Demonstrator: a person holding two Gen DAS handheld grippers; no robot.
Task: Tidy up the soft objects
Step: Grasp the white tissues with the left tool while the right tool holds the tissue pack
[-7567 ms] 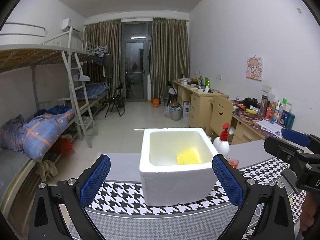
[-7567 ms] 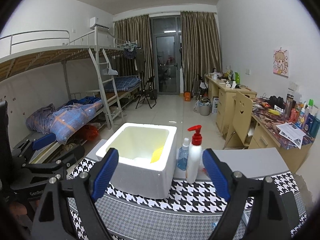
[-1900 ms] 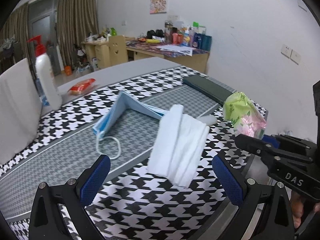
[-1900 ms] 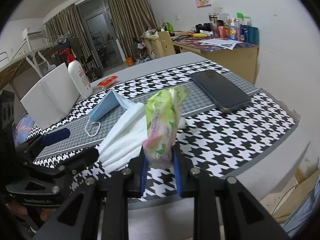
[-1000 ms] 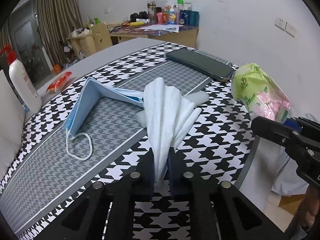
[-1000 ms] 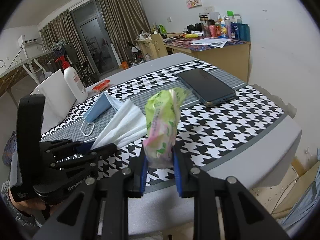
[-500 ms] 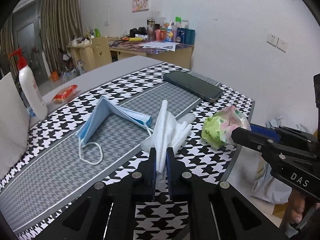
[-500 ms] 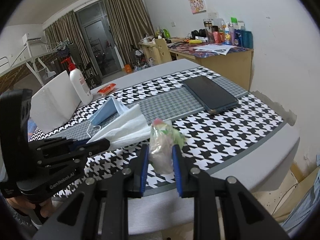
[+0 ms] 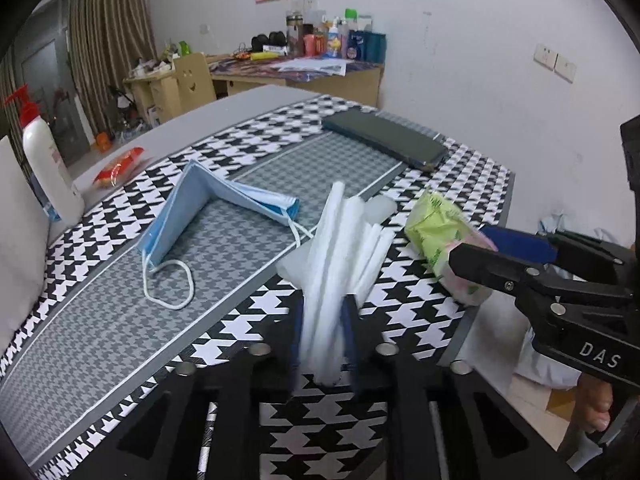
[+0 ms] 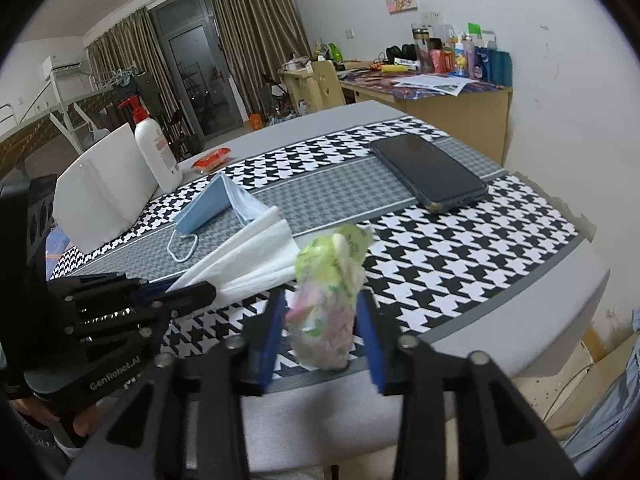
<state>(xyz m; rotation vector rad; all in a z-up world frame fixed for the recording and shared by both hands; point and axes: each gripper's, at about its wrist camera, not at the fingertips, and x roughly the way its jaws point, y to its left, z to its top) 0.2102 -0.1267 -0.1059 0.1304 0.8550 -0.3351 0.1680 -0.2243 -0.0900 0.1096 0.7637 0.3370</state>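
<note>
Two tongs sit side by side: left tongs [image 9: 323,332] clench folded white cloth [image 9: 344,248] pointing forward; right tongs [image 10: 322,330], parted, flank tissue pack [image 10: 330,292].

A dark phone [image 10: 430,174] lies flat on the houndstooth table runner [image 10: 460,240], near the table's far right corner. A white pump bottle [image 10: 157,152] with a red head stands upright just beside a white foam box [image 10: 102,192], and a small red packet [image 10: 211,160] lies on the grey table [image 10: 352,114] near them

One mask [image 9: 192,208], one tissue stack [image 9: 340,256], one tissue pack [image 10: 330,292], one phone [image 10: 428,172], one bottle [image 10: 156,152].
</note>
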